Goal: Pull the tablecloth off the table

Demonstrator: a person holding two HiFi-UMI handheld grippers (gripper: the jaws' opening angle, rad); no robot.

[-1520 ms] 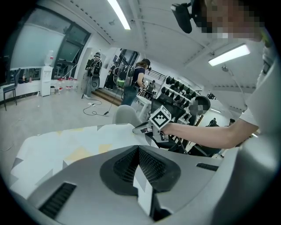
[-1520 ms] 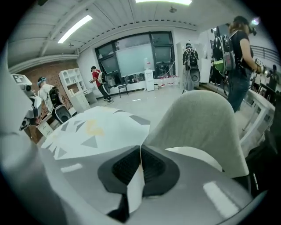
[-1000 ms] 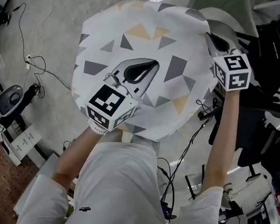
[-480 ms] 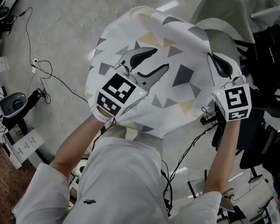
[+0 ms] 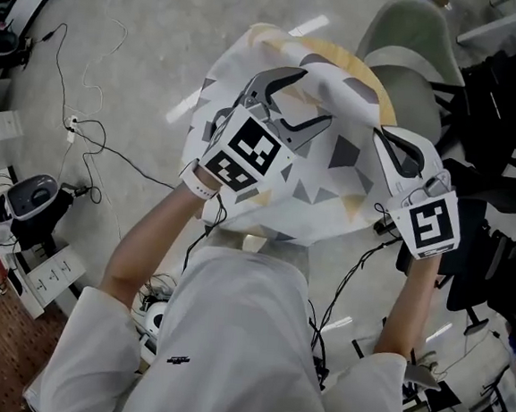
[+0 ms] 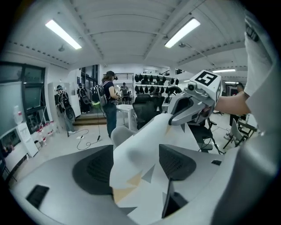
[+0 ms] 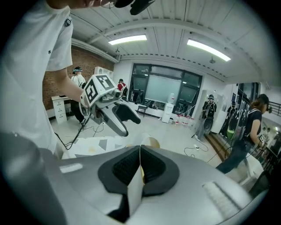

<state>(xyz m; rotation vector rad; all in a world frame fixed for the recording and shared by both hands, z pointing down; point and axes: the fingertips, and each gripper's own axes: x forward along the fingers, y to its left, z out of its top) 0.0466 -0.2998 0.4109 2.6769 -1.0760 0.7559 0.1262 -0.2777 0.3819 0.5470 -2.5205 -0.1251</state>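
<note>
The white tablecloth with grey and yellow triangles hangs bunched between both grippers, above the floor. My left gripper is at its upper left, jaws opening; in the left gripper view the tablecloth drapes loosely between the wide-apart pads of the left gripper, which do not press it. My right gripper is shut on the cloth's right edge. In the right gripper view a thin fold of the tablecloth is pinched between the closed pads of the right gripper. The table is hidden under the cloth.
A pale green chair stands beyond the cloth. Black chairs and gear crowd the right side. Cables trail over the floor at left, near a small machine. People stand far off.
The cloth went from a flat round spread to a bunched, lifted shape. The left gripper's jaws opened and it moved up and right in the head view. The right gripper stayed shut, drawing nearer.
</note>
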